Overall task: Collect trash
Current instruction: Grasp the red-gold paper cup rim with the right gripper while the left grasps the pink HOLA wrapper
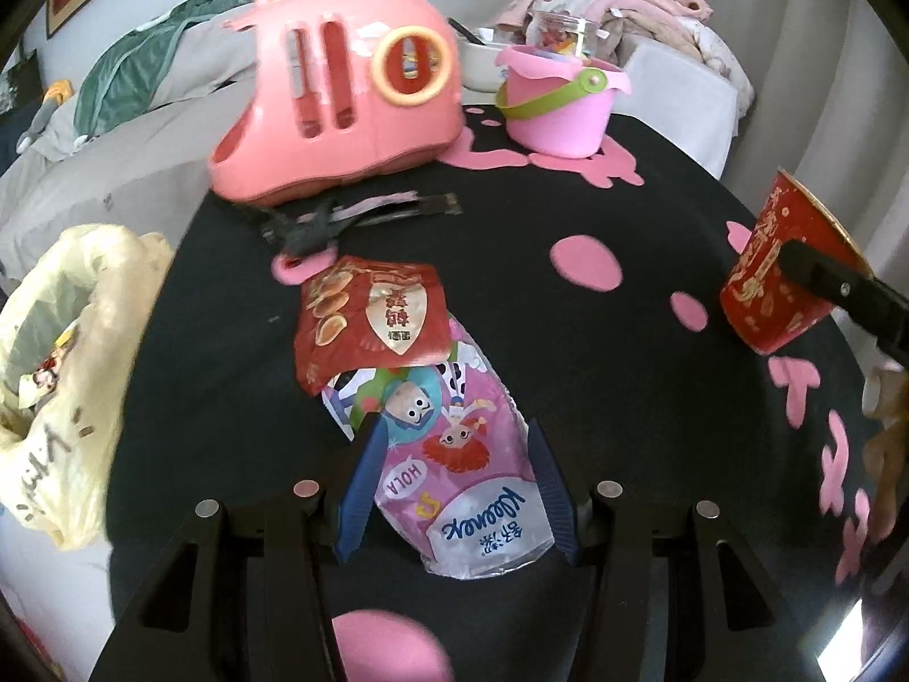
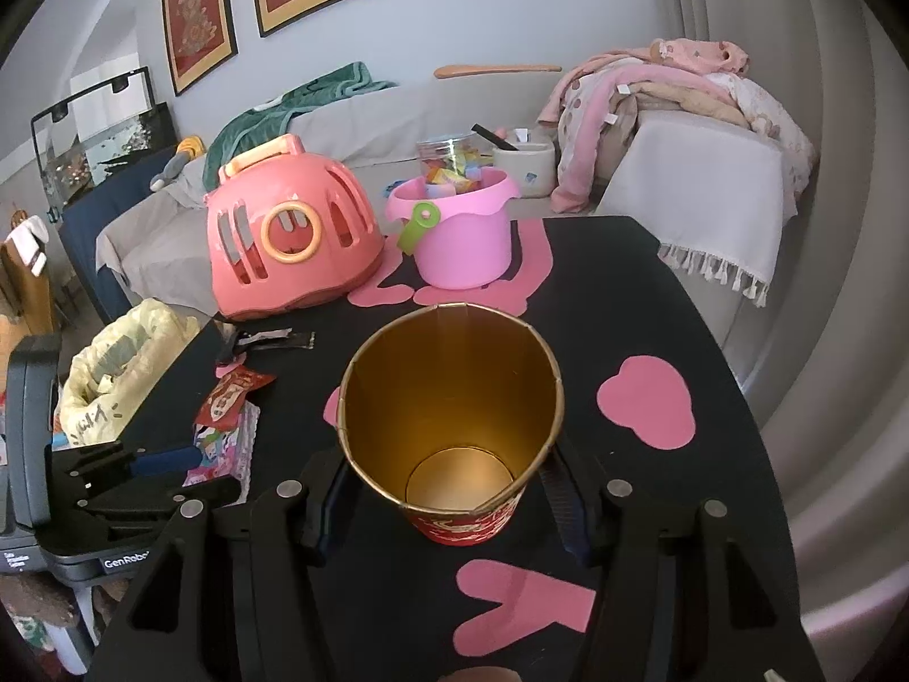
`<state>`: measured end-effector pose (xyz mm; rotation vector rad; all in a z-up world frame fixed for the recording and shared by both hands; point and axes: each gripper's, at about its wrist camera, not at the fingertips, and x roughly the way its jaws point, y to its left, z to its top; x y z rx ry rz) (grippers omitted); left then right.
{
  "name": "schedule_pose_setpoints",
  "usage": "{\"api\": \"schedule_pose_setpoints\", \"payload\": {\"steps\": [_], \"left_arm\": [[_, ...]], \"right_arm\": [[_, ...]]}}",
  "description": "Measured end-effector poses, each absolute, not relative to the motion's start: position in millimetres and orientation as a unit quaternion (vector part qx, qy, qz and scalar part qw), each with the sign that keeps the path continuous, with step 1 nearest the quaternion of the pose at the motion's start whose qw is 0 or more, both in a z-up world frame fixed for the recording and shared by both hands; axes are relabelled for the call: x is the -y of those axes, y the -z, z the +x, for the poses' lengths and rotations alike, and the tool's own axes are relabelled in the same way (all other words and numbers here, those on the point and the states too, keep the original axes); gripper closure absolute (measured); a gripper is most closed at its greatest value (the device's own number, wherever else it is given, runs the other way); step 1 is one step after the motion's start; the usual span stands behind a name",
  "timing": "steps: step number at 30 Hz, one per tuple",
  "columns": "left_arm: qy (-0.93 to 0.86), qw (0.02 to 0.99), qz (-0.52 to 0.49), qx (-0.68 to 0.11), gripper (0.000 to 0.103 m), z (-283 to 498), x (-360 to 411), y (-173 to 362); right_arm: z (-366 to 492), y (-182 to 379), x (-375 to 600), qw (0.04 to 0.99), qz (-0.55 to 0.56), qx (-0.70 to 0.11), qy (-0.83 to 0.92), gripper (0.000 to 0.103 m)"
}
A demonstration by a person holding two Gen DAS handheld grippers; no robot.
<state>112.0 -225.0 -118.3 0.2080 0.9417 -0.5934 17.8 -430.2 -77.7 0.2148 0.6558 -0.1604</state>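
My left gripper [image 1: 454, 454] has its blue fingers [image 1: 361, 489] spread to either side of the pink Kleenex tissue pack [image 1: 471, 489], which lies flat on the black counter [image 1: 596, 352]; I can't quite tell whether they touch it. A red snack wrapper [image 1: 369, 324] overlaps the pack's far end. My right gripper [image 2: 449, 489] pinches the red paper cup [image 2: 454, 426], tilted so its gold inside faces the camera. The yellow plastic bag [image 1: 62, 375] sits off the counter's left edge.
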Motion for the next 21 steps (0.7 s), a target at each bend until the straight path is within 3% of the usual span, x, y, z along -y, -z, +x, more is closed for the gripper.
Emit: {"api": "schedule_pose_setpoints", "payload": {"steps": [16, 21], "left_arm": [[0.308, 0.848, -0.042, -0.430, 0.046, 121.6, 132.3, 97.6], [0.254, 0.838, -0.084, -0.475, 0.045, 144.3, 123.7, 110.8]], "right_arm": [[12.6, 86.8, 389.8, 0.937, 0.100, -0.335, 0.021, 0.047], [12.7, 90.5, 384.2, 0.935, 0.104, -0.338, 0.012, 0.046]]}}
